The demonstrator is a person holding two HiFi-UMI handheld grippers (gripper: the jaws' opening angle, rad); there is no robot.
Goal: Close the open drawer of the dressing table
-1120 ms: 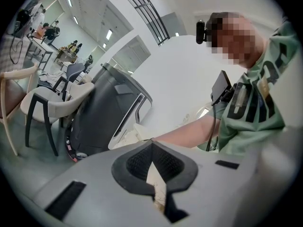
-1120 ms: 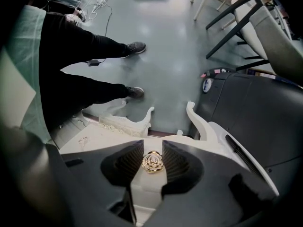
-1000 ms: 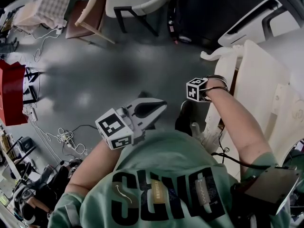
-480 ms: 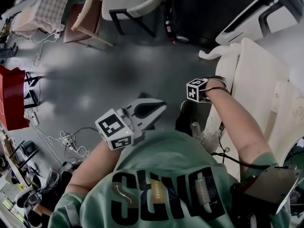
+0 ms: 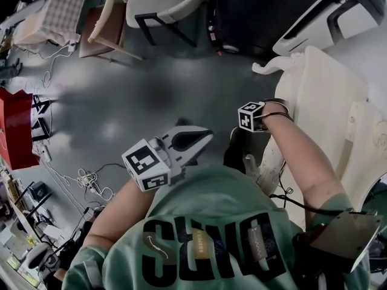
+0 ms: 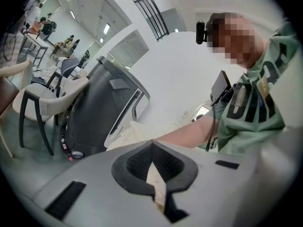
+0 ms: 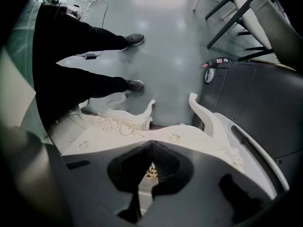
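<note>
Right gripper (image 7: 151, 150) angled down, jaws just closed pad to pad — left gripper (image 6: 152, 148) nearly level, also closed.

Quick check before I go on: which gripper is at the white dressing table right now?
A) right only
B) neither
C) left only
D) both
A: the right gripper sits over the white dressing table, its jaws just closed together, with a gold fitting showing through the slit between them. The left gripper hangs over the grey floor, apart from the table.
</note>
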